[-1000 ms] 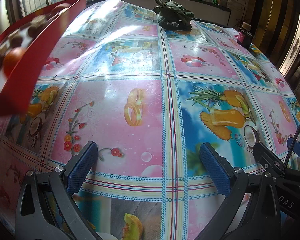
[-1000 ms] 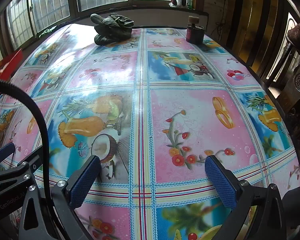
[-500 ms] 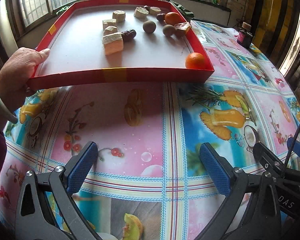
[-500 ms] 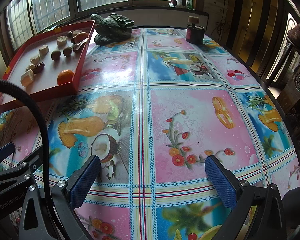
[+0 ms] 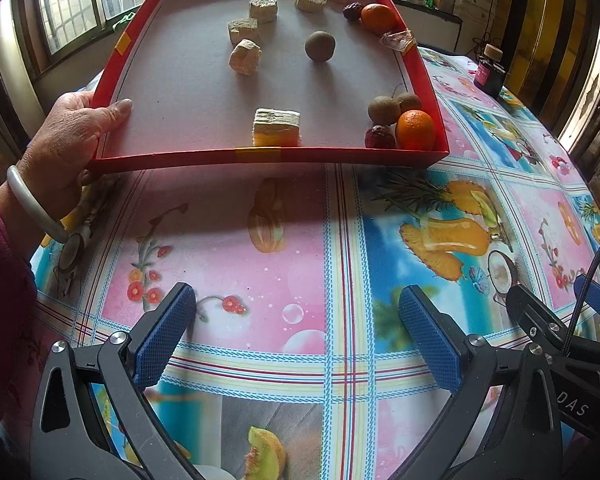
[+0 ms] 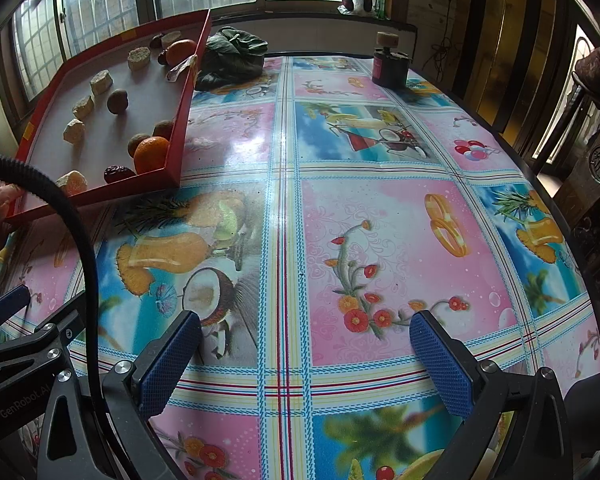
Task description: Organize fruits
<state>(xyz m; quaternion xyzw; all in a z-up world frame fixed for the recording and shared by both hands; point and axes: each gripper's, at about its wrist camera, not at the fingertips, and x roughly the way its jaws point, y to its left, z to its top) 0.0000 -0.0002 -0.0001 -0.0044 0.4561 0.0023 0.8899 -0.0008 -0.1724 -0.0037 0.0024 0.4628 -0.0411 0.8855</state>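
A red tray (image 5: 340, 156) is held tilted above the table by a person's hand (image 5: 72, 136). In it lie two oranges (image 5: 415, 130), brown kiwis (image 5: 384, 110), red dates (image 5: 379, 137) and several pale cake pieces (image 5: 277, 127). The tray also shows in the right wrist view (image 6: 182, 120) at upper left, with an orange (image 6: 151, 154). My left gripper (image 5: 298, 336) is open and empty, low over the tablecloth, well short of the tray. My right gripper (image 6: 306, 364) is open and empty, to the right of the tray.
The table wears a colourful fruit-print cloth (image 6: 380, 240). A dark green bundle (image 6: 232, 58) and a dark red bottle (image 6: 390, 66) stand at the far end. Windows run behind. Dark wooden chairs (image 6: 592, 152) stand on the right.
The hand has brought the red tray in from the left and nearer to me, tipping it so the fruit rolled to its near right corner. Both grippers have stayed still.
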